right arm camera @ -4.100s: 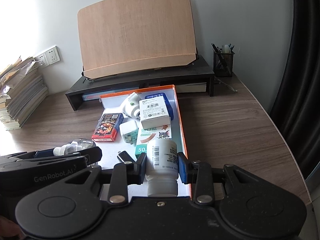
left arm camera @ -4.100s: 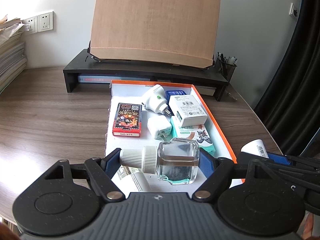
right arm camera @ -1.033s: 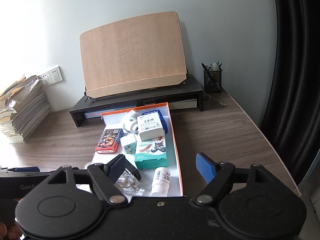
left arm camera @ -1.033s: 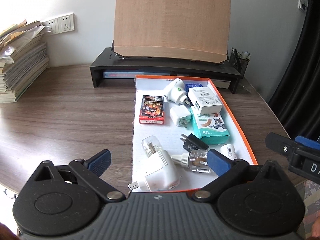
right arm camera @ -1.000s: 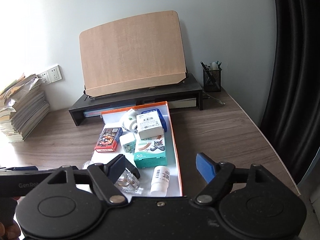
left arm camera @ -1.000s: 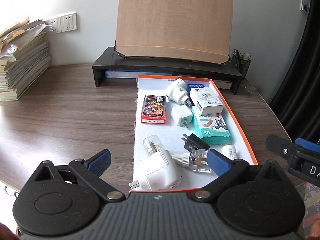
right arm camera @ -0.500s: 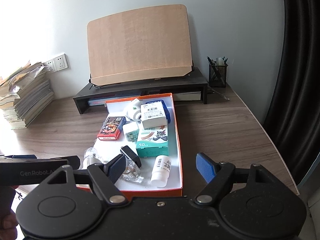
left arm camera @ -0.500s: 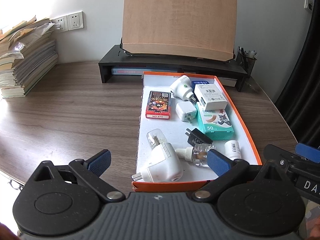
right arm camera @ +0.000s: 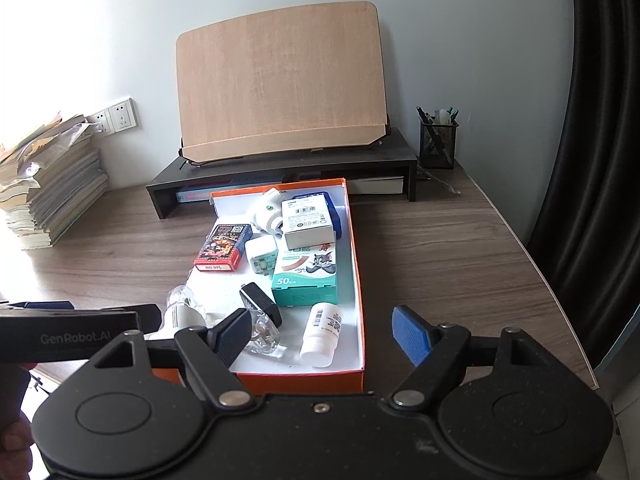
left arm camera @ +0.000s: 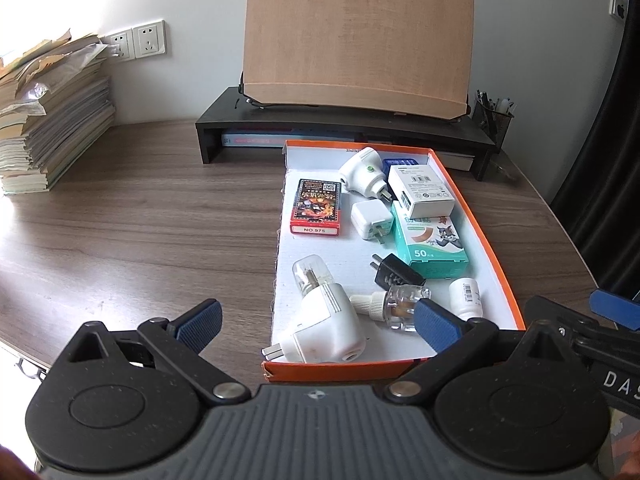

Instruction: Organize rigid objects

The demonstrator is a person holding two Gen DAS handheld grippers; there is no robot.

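An orange-rimmed box [left arm camera: 502, 272] [right arm camera: 358, 264] lies on the wooden desk with several objects inside. Near its front edge are a white plug-in lamp [left arm camera: 324, 320], a clear glass bottle [left arm camera: 400, 300] [right arm camera: 266, 332] and a small white pill bottle [left arm camera: 466, 296] [right arm camera: 324, 334]. Further back lie a black plug [left arm camera: 396, 272], a teal bandage carton [left arm camera: 432, 244] [right arm camera: 310, 276], a white charger [left arm camera: 370, 220], a red card pack [left arm camera: 318, 206] [right arm camera: 224, 246] and a white carton [left arm camera: 422, 190]. My left gripper [left arm camera: 316, 322] and right gripper [right arm camera: 320, 330] both hang open and empty before the box's near end.
A black monitor riser [left arm camera: 344, 132] carrying a wooden board [left arm camera: 356, 36] stands behind the box. A tall stack of papers [left arm camera: 48, 120] fills the far left. A mesh pen holder [right arm camera: 438, 140] stands at the back right, beside a dark curtain [right arm camera: 600, 120].
Both grippers let go of their bottles, which now lie in the box, and drew back from it. Over the last second the views barely shifted.
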